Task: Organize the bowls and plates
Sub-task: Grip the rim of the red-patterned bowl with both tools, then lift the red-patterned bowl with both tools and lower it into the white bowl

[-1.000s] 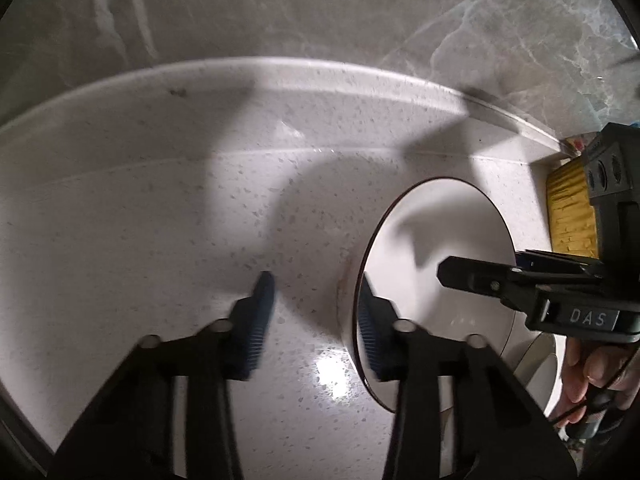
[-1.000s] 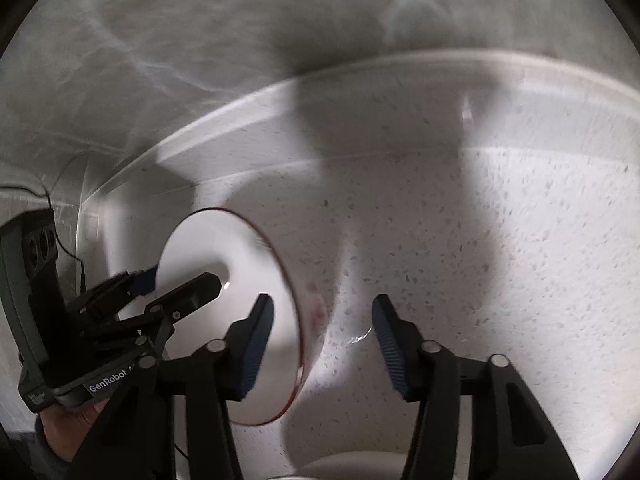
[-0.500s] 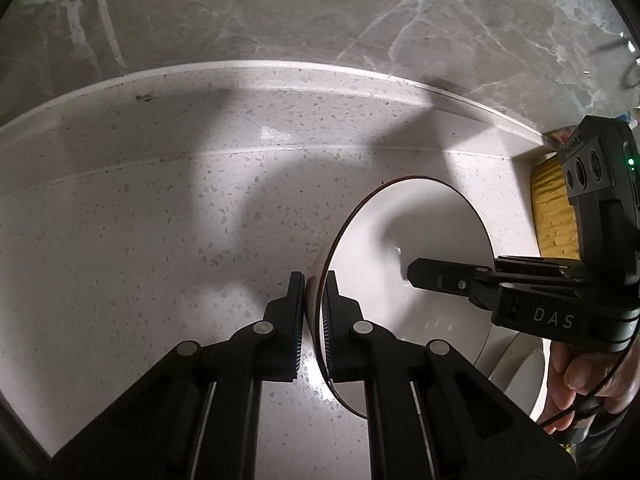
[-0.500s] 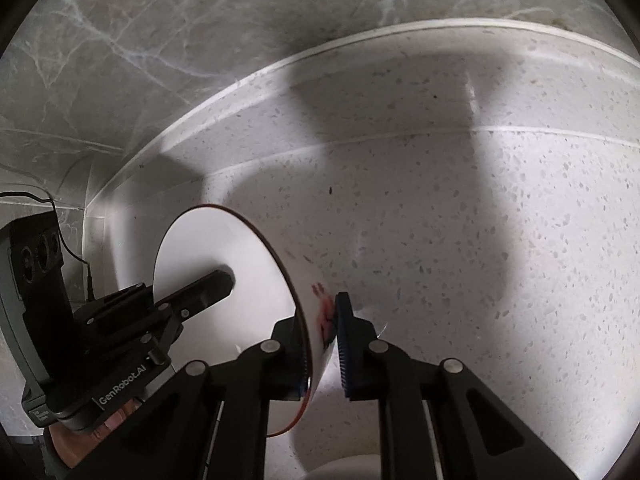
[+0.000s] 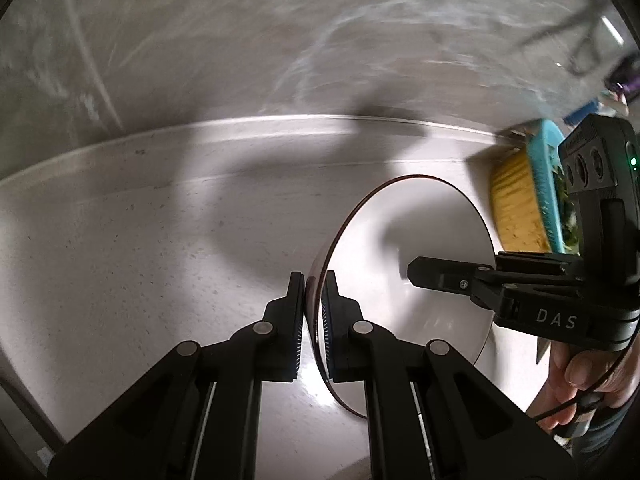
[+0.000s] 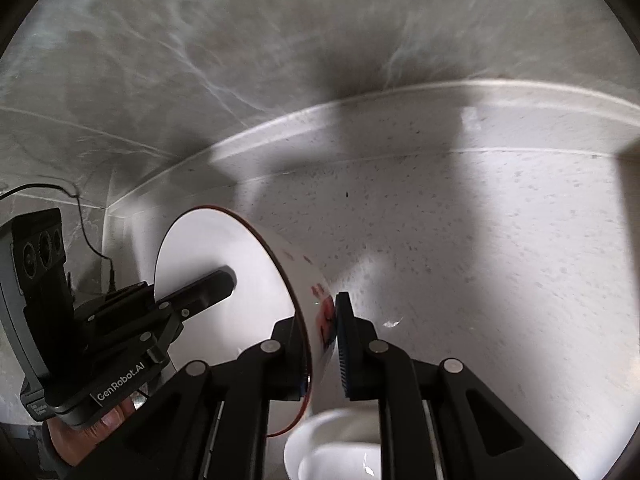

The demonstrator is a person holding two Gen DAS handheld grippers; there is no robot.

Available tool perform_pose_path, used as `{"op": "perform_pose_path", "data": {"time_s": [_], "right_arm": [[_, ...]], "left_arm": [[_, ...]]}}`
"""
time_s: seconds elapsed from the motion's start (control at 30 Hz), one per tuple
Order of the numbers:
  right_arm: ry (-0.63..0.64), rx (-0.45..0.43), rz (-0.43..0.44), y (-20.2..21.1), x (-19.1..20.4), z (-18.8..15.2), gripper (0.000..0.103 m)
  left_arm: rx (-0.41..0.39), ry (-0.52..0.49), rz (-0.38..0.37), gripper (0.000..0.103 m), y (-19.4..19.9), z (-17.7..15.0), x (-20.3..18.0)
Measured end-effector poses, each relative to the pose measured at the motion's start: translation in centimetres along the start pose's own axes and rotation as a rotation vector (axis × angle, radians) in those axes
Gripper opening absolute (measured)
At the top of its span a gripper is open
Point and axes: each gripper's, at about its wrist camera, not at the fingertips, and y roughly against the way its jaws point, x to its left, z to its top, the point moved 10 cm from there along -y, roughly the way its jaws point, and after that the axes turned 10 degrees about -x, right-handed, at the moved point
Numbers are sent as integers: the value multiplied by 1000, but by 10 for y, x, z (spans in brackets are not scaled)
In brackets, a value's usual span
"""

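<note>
Bowl (image 5: 404, 280) rim is sitting clamped on opposite sides: you are pinching it with your left gripper (image 5: 313, 320) and right gripper (image 6: 325, 344), holding the white bowl above the speckled countertop (image 5: 140, 272), near a yellow basket (image 5: 516, 204).

Blurred by motion: marbled wall (image 5: 280, 40); cut off at bottom edge: second white bowl (image 6: 332, 448); half hidden behind right gripper (image 5: 412, 274): yellow-and-teal container (image 5: 520, 200), contents unreadable.
</note>
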Motion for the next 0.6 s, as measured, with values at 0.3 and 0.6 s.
{"op": "perform_pose_path", "data": {"time_s": [0.3, 0.6], "right_arm": [[14, -40, -15, 58, -10, -31, 17], [3, 0, -35, 70, -40, -84, 17]], "left_arm": [[6, -100, -19, 8, 35, -25, -65], [81, -124, -28, 8, 25, -90, -99]]}}
